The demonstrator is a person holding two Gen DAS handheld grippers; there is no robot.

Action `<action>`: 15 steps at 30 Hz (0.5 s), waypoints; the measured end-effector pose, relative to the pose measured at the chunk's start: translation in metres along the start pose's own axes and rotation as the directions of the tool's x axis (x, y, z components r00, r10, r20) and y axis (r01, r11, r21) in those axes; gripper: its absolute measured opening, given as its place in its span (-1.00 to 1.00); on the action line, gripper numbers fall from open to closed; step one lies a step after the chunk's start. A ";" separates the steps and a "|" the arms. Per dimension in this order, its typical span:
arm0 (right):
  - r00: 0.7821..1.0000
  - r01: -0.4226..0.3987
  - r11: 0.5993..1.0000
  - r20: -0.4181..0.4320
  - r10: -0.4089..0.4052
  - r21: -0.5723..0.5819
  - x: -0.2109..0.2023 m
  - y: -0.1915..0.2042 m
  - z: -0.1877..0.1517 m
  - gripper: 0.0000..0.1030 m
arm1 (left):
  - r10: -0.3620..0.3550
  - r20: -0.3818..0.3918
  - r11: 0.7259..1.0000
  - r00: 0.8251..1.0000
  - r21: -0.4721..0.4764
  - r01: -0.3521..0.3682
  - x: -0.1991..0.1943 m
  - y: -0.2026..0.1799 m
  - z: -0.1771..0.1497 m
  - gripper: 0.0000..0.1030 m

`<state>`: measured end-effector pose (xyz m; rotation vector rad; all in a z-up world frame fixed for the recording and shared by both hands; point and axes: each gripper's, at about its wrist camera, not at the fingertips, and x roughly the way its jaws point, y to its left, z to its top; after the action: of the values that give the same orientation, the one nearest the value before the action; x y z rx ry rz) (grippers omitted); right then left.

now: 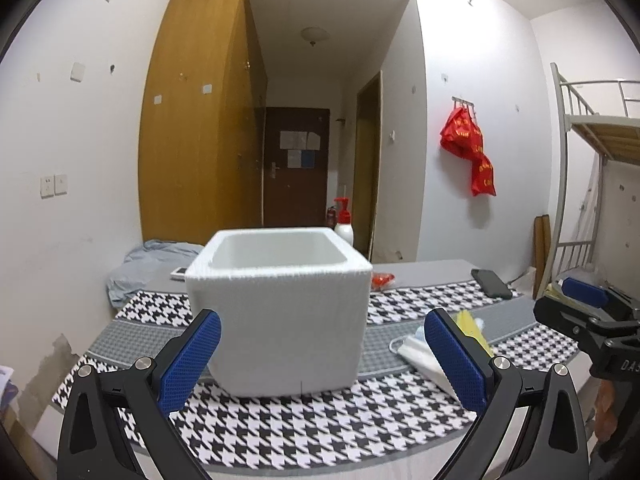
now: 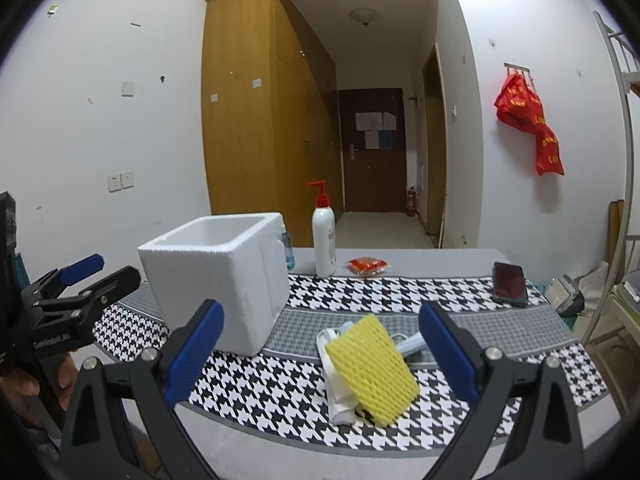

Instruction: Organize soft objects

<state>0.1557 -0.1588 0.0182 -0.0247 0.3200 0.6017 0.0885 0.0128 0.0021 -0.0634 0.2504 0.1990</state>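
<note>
On the table's left side stands a foam box (image 2: 224,280), nothing visible inside; both grippers (image 1: 320,360) (image 2: 320,352) gape, holding nothing.

From my feed, the only lettering I can make out is "DAS" in pale capitals on the black body of the right gripper (image 1: 588,312), cut off by the frame edge. The red bags (image 2: 530,124) on the wall hooks carry yellow characters, too blurred to read.
</note>
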 end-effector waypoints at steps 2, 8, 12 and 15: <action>1.000 0.001 1.000 -0.005 -0.001 0.008 0.001 -0.001 -0.006 0.95 | 0.011 0.002 1.000 1.000 -0.005 -0.011 0.001 0.000 -0.007 0.98; 1.000 0.008 0.999 0.000 -0.008 0.036 0.001 -0.006 -0.017 0.95 | 0.026 0.013 1.000 1.000 0.014 -0.026 0.003 -0.005 -0.024 0.98; 1.000 0.013 0.999 0.010 -0.013 0.042 0.000 -0.009 -0.024 0.95 | 0.023 0.006 0.999 1.000 0.041 -0.023 0.008 -0.008 -0.031 0.98; 1.000 0.025 0.999 -0.001 -0.025 0.047 0.003 -0.010 -0.026 0.95 | -0.015 -0.019 1.000 1.000 0.016 0.016 0.014 -0.009 -0.032 0.98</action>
<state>0.1559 -0.1687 -0.0077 0.0160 0.3338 0.5694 0.0960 0.0042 -0.0325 -0.0513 0.2697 0.1811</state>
